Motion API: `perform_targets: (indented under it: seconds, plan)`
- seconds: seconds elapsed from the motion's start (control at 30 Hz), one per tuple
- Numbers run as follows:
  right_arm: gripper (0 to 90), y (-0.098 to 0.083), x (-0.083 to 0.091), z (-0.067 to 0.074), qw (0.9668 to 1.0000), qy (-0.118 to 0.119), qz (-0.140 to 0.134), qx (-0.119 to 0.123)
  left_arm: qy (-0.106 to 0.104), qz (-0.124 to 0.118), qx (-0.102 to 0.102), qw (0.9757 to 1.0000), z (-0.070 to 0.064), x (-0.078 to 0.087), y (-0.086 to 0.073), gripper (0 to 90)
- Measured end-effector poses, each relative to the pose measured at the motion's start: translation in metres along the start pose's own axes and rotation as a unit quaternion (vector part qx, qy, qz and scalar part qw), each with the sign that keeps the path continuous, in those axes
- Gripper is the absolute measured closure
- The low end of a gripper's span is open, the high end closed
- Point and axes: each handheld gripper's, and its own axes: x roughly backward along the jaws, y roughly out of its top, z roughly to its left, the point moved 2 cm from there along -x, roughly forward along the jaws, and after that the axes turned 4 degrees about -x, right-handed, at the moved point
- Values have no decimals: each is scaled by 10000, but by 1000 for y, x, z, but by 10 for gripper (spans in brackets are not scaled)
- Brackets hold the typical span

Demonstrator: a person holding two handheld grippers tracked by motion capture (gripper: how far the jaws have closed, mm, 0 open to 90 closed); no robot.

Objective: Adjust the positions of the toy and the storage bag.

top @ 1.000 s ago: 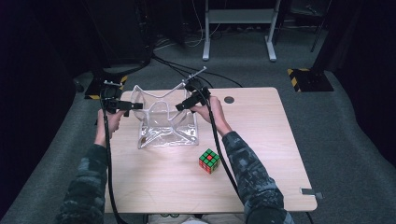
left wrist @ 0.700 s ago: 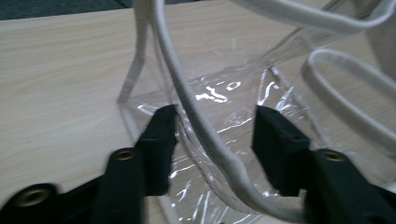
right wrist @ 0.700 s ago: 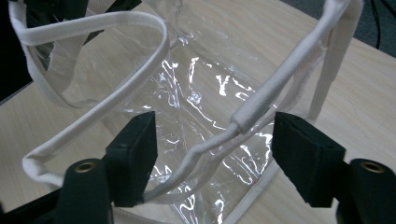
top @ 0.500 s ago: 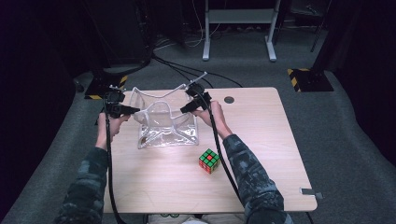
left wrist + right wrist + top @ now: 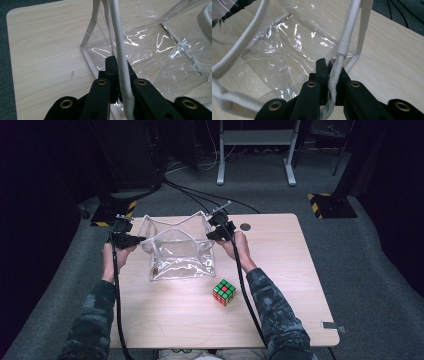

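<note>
Grey carpet floor [image 5: 370,270] all round. Pale wood-grain tabletop [image 5: 280,265], rounded corners, a round grommet hole [image 5: 245,227] near its far edge. Grey metal stand [image 5: 255,150] beyond. Two yellow-and-black striped floor blocks [image 5: 327,205]. Black cables [image 5: 200,197] trail across the carpet. Surroundings dark; light falls from above.

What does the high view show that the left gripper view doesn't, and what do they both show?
High view alone: the colour cube on the table near the right forearm, and the right gripper at the clear bag's right side.

Left gripper view alone: close up, the left gripper, whose jaws have just been closing, clamped on the white cord handle.

Both: the clear bag on the wooden tabletop.
</note>
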Motion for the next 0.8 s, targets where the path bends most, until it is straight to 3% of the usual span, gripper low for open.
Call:
perform_targets:
  seconds: [0.13, 0.27, 0.4, 0.57, 0.8]
  plan:
    - [873, -4, 7, -4, 9999, -96, -33, -7, 43, 12, -77, 10000, -2, 2, 2, 889]
    - [881, -7, 19, -13, 9991, -362, -208, 38, 90, 9, -104, 9999, 0, 6, 2, 893]
    - [883, -13, 33, -27, 9983, -515, -246, -124, 76, -35, -143, 9999, -2, 7, 4, 894]
    - [883, -23, 46, -45, 9968, -640, -299, -372, 25, -47, -245, 9997, -12, 5, 10, 895]
    - [882, -34, 67, -59, 9949, -839, -298, -469, -114, -82, -404, 9991, -28, -2, 23, 894]
